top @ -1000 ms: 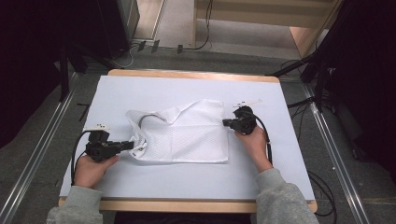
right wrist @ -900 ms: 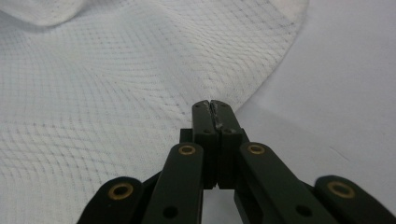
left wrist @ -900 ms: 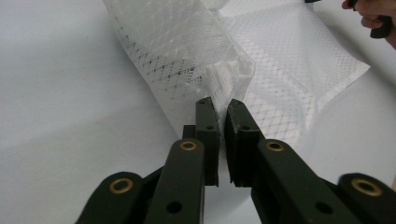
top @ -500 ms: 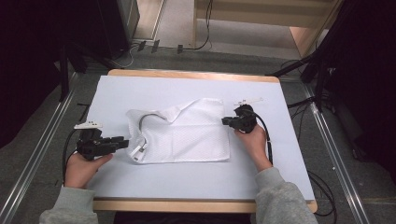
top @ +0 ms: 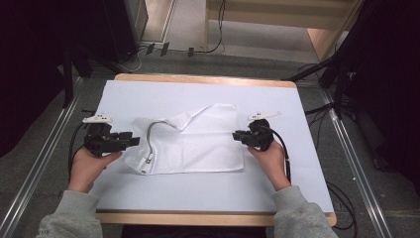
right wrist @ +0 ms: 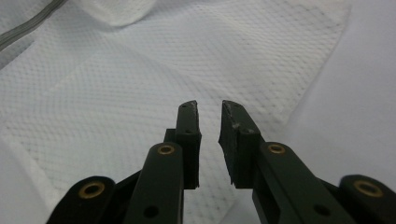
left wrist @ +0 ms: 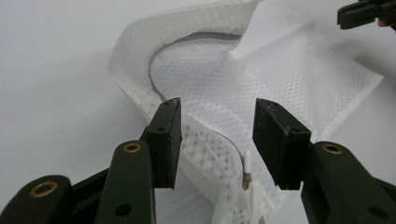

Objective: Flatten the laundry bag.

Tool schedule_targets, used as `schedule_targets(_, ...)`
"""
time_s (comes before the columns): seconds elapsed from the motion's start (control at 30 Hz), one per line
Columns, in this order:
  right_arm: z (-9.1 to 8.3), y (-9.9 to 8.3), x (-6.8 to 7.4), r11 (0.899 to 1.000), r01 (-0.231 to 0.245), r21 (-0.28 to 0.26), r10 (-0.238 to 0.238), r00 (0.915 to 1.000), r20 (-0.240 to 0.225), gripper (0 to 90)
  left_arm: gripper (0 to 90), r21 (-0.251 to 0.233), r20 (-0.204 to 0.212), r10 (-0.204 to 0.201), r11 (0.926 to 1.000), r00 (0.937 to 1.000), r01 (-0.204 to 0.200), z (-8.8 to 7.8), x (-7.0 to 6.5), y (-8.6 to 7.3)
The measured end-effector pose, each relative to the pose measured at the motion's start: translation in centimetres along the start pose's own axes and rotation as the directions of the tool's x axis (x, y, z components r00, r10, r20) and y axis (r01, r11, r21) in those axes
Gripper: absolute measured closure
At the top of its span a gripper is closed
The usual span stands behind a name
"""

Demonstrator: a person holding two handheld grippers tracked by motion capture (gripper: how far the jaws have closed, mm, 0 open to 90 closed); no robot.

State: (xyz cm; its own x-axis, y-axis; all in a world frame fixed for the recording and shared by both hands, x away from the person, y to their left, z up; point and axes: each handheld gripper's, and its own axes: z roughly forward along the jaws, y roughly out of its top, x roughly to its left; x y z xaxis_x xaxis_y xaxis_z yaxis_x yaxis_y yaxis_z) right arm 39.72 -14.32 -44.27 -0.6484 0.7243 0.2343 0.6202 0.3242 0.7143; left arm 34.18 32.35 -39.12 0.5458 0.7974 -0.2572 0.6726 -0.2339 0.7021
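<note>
Both tongs hover level, empty: left tongs (top: 130, 140) just widened, right tongs (top: 236, 135) narrowly parted beside mesh bag (top: 198, 144).

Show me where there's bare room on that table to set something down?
The white mat is bare along the far edge beyond the mesh bag, and in a wide strip between the bag and the near edge. It is crowded mid-table, where the left gripper and right gripper flank the bag.

The left gripper (top: 130, 139) lets go of the white mesh bag (top: 198, 141): its jaws have just been opening and now stand apart, clear of the bag's 9 o'clock edge. The right gripper (top: 237, 135) parts its jaws narrowly, freeing the 3 o'clock edge
</note>
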Motion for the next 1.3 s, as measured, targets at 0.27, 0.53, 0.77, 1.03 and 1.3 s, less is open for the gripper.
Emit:
schedule_targets(0.27,-0.6,-1.6,1.5,0.999,0.027,0.019,-0.027,0.9992,-0.031,78.5,49.1,0.002,-0.003,0.034,0.9994,0.9994,-0.034,1.0,0.7,2.5)
schedule_targets(0.53,-1.7,-3.0,2.1,0.999,0.035,0.025,-0.035,0.9991,-0.024,75.0,38.5,0.012,0.005,0.115,0.9933,0.9933,-0.115,2.4,0.4,5.8)
schedule_targets(0.77,-2.1,-4.0,1.6,0.999,0.005,0.035,-0.005,1.0000,0.006,66.3,32.1,0.043,0.026,0.144,0.9886,0.9893,-0.145,4.8,1.1,7.0)
schedule_targets(1.03,-1.3,-4.9,0.7,0.998,-0.026,0.049,0.023,0.9981,0.057,51.9,47.1,0.103,0.011,0.142,0.9845,0.9898,-0.142,7.4,1.9,6.6)
schedule_targets(1.3,-0.2,-5.0,1.4,0.999,0.009,0.038,-0.013,0.9952,0.097,54.0,86.2,0.089,0.008,0.052,0.9946,0.9986,-0.053,7.8,3.5,5.6)
